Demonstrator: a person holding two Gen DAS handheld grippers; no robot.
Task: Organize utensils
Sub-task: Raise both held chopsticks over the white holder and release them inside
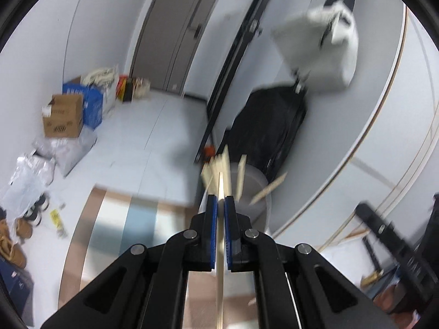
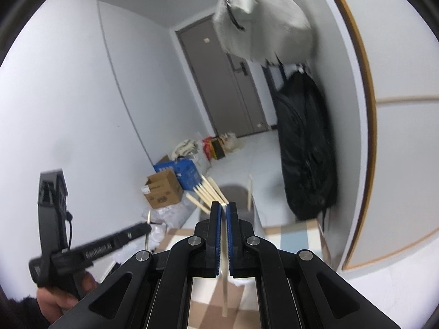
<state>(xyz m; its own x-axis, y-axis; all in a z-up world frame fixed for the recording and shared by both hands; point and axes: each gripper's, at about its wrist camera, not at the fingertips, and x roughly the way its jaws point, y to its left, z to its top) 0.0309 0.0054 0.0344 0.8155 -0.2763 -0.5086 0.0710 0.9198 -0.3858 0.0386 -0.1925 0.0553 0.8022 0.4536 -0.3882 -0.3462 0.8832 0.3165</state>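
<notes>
My left tongs (image 1: 220, 201) are clamped on a pale wooden chopstick (image 1: 220, 246) pointing toward the grey round holder (image 1: 253, 192), where more pale sticks (image 1: 219, 167) stand. My right tongs (image 2: 223, 207) pinch a second pale wooden chopstick (image 2: 225, 274) just before the same holder (image 2: 233, 192). Checked tablecloth (image 1: 109, 219) lies below.

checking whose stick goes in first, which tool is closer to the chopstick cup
Left, likely. The left tool has its tips at the rim of the cup; the right tool sits slightly short, with the cup ahead of its tips.
</notes>
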